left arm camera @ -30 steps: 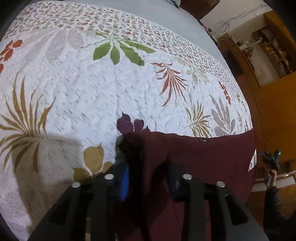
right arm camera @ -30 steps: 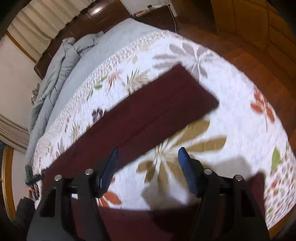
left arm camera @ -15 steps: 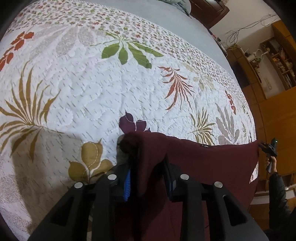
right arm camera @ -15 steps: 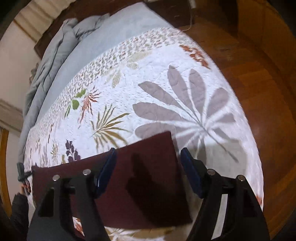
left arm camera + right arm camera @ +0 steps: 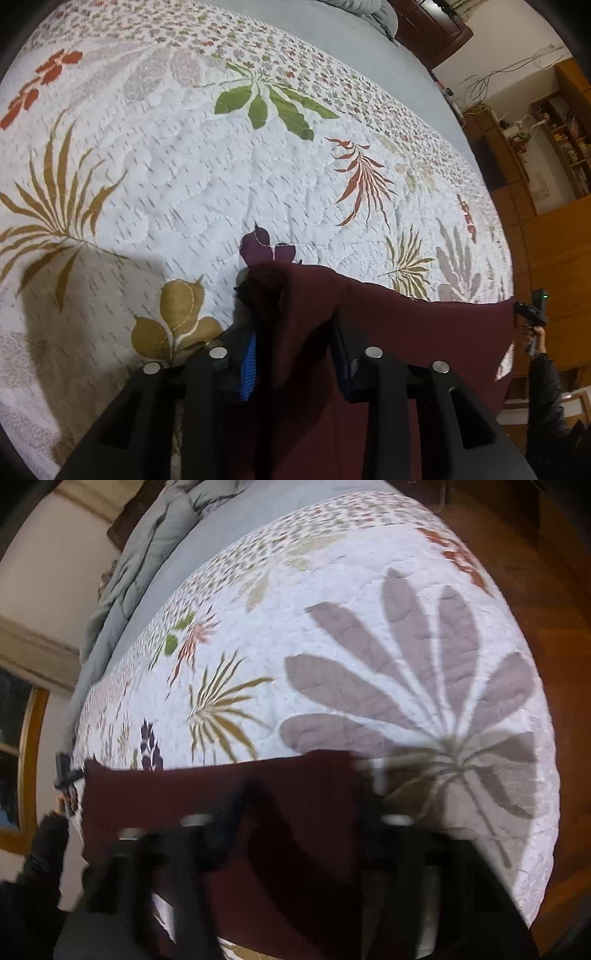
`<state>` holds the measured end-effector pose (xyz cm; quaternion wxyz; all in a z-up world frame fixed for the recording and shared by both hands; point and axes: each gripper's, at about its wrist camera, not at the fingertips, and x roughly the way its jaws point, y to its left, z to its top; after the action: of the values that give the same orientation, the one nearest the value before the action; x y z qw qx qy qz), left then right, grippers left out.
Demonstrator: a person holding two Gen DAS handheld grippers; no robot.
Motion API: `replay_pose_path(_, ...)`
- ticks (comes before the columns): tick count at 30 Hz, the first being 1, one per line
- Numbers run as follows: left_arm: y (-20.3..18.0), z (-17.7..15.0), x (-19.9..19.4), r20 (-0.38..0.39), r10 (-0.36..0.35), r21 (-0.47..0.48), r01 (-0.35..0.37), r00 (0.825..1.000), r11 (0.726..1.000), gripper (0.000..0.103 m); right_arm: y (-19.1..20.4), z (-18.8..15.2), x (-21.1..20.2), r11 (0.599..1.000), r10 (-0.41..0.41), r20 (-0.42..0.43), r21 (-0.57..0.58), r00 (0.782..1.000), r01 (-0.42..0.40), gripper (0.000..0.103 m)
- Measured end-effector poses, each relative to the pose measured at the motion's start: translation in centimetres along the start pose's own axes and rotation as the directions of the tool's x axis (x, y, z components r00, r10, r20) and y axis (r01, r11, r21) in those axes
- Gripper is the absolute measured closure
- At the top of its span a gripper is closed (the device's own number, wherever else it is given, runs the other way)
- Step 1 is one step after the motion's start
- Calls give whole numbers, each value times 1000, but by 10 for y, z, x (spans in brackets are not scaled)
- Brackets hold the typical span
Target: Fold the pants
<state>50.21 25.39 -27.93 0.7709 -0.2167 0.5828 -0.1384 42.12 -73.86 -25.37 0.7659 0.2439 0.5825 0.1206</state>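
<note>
Dark maroon pants (image 5: 424, 332) lie stretched along the near edge of a floral quilt (image 5: 184, 177). My left gripper (image 5: 295, 354) is shut on a bunched end of the cloth, which is pinched between the blue pads (image 5: 249, 363). In the right wrist view the other end of the pants (image 5: 295, 794) lies flat between the fingers of my right gripper (image 5: 301, 812). Its jaws are closing and blurred, and still stand apart around the cloth's corner. A person's hand holds the far gripper at each view's edge.
The quilt (image 5: 369, 609) covers a bed with a grey sheet (image 5: 351, 44) and a rumpled grey duvet (image 5: 147, 554) at the head. Wooden floor (image 5: 535, 572) lies to the right of the bed; shelves and wooden cabinets (image 5: 554, 129) stand beyond it.
My right gripper has swung down over the far corner of the pants and its fingers have begun to draw together. The left gripper has held its grip and rolled slightly.
</note>
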Motion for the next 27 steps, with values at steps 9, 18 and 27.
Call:
replay_pose_path(9,-16,-6,-27,82,25,20,-27,996,999,85,33,-6,-48,997,-60,113,-46,992,65,80)
replay_pose_path(18,-43,-20,-77,164,4,46,-12,986,999,86,61,-39,-107,993,-77,221,-69,972,94,80)
replay_pose_path(27,-65,-58,-135,242,-64,81,45,968,996,86,81,-93,-154,989,-89,306,-82,948,119,80)
